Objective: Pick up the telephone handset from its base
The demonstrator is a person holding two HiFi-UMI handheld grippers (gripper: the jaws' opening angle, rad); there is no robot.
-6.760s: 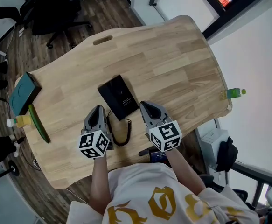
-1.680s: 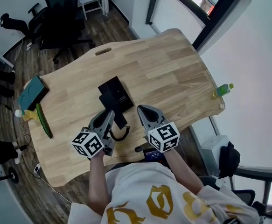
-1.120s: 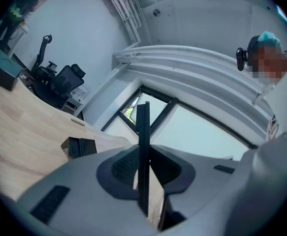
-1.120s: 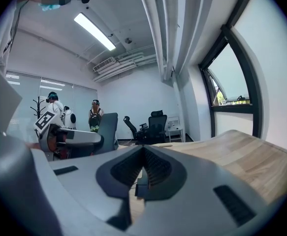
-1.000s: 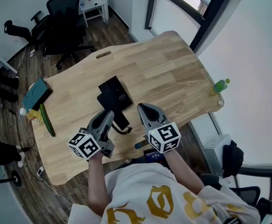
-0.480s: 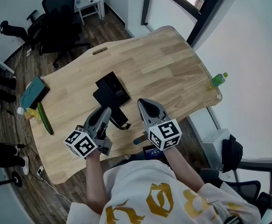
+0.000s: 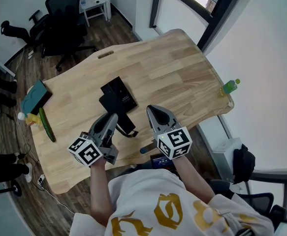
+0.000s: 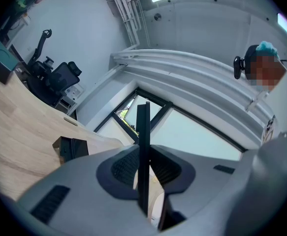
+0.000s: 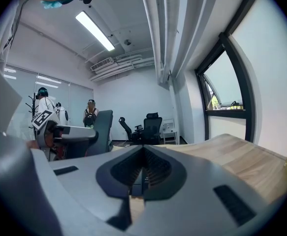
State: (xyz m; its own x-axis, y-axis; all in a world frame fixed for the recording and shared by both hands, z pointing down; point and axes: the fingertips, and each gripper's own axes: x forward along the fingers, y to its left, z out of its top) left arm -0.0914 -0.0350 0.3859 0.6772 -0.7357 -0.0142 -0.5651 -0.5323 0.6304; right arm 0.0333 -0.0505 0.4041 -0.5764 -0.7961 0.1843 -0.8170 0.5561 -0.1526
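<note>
Gripping the telephone handset [image 8: 143, 127] edge-on in the left gripper [image 8: 143, 171], pads clamped on both flat faces. Carried on the near side of the telephone base [image 7: 116, 86] on the wooden table [image 7: 177, 68], apparently already lifted off it.

Right gripper [image 9: 142, 173]: pressed closed, nothing between, idle alongside.

To finish the lift well:
- Keep the squeeze steady and raise straight.
- Avoid twisting the thin slab out of the pads.
- Mind the coiled cord [image 7: 132, 132] so as not to drag the base.
- Have the spare gripper ready to pin the base if needed.

Hard to read:
- Lower end of handset buried behind the gripper body.
- Both cord attachment points hidden.
- Clearance between handset and base not judgeable from the head view.
- Depth of bite in the pads unclear.
</note>
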